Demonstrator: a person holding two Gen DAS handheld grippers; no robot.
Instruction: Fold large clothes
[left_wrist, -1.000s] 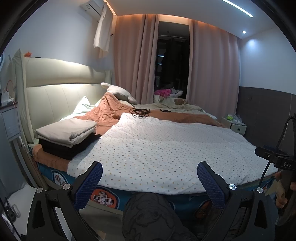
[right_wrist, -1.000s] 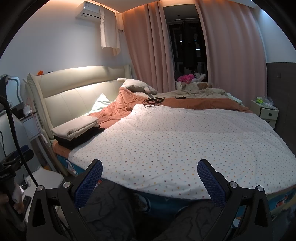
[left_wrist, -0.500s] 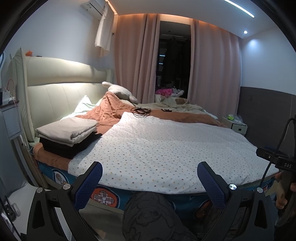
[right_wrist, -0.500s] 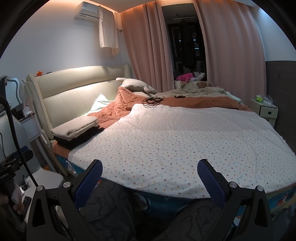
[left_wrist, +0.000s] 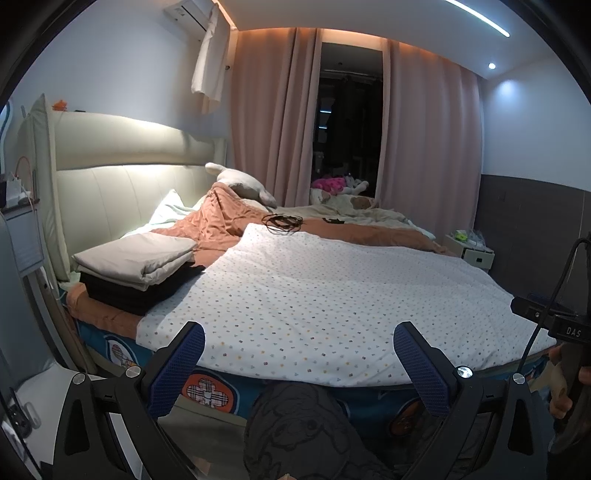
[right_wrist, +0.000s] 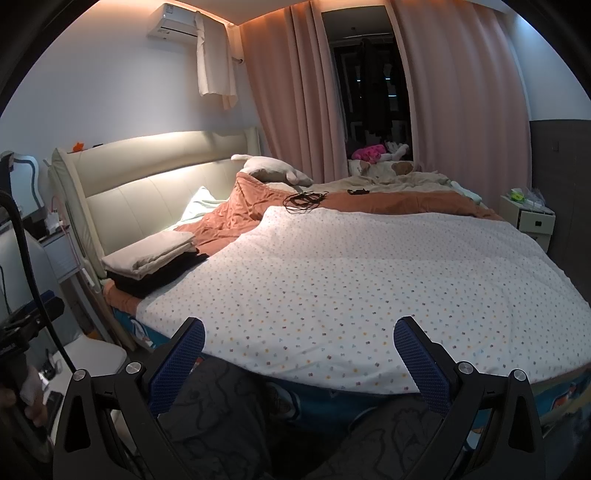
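Observation:
A white sheet with small coloured dots (left_wrist: 325, 288) (right_wrist: 369, 273) lies spread flat over the bed. A folded beige cloth (left_wrist: 136, 258) (right_wrist: 151, 253) rests on a folded black garment (left_wrist: 147, 291) (right_wrist: 159, 275) at the bed's left corner. My left gripper (left_wrist: 299, 354) hangs open in front of the bed's near edge, holding nothing. My right gripper (right_wrist: 299, 350) is open too, just short of the sheet's near edge. Each view shows the other hand-held device at its side.
An orange duvet (left_wrist: 229, 225) (right_wrist: 388, 201) is bunched behind the sheet, with black cables (left_wrist: 282, 221) (right_wrist: 304, 199) on it. A nightstand (left_wrist: 469, 254) (right_wrist: 532, 218) stands at the right, a padded headboard (left_wrist: 122, 188) at the left. The person's dark patterned trousers (left_wrist: 295, 428) fill the foreground.
Both views have shifted only slightly; the grippers stay open and nothing on the bed has moved.

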